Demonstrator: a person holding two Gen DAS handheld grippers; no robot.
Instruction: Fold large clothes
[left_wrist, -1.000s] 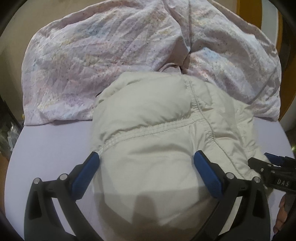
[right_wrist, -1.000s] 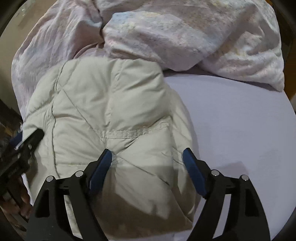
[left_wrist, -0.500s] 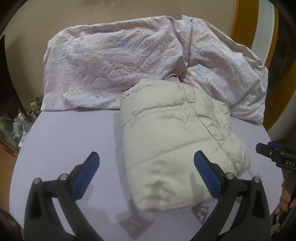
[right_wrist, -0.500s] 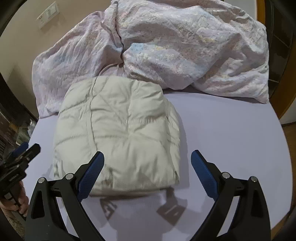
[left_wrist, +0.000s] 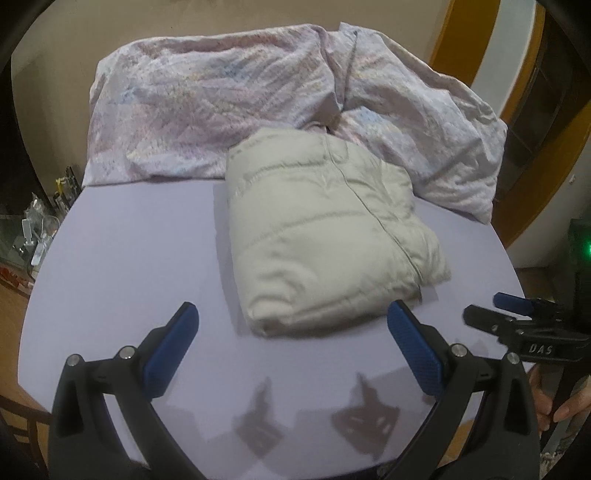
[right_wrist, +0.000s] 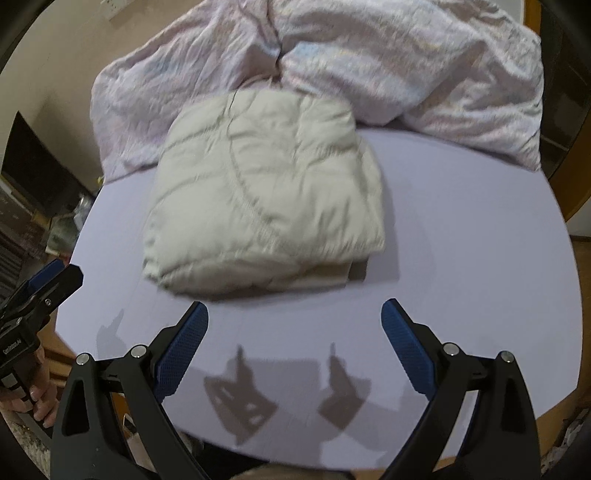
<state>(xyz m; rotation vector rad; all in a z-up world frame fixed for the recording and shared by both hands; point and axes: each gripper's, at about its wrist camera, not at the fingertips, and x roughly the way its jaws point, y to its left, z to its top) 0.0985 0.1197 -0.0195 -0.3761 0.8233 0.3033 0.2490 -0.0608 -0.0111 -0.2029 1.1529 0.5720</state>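
Observation:
A cream quilted puffer jacket (left_wrist: 325, 236) lies folded into a compact rectangle on the lavender bed sheet (left_wrist: 140, 251); it also shows in the right wrist view (right_wrist: 266, 195). My left gripper (left_wrist: 291, 332) is open and empty, raised above the sheet just in front of the jacket's near edge. My right gripper (right_wrist: 295, 325) is open and empty, also in front of the jacket and not touching it. The right gripper shows at the right edge of the left wrist view (left_wrist: 517, 325), and the left gripper at the left edge of the right wrist view (right_wrist: 40, 291).
A crumpled pink patterned quilt (left_wrist: 229, 99) lies heaped behind the jacket against the wall; it also fills the back of the right wrist view (right_wrist: 406, 62). Cluttered items (left_wrist: 40, 221) sit beyond the bed's left edge. An orange wooden frame (left_wrist: 461, 40) stands at the back right.
Both grippers have pulled back and up from the jacket, which they were straddling a second ago. The jacket now lies free on the sheet, farther from both cameras.

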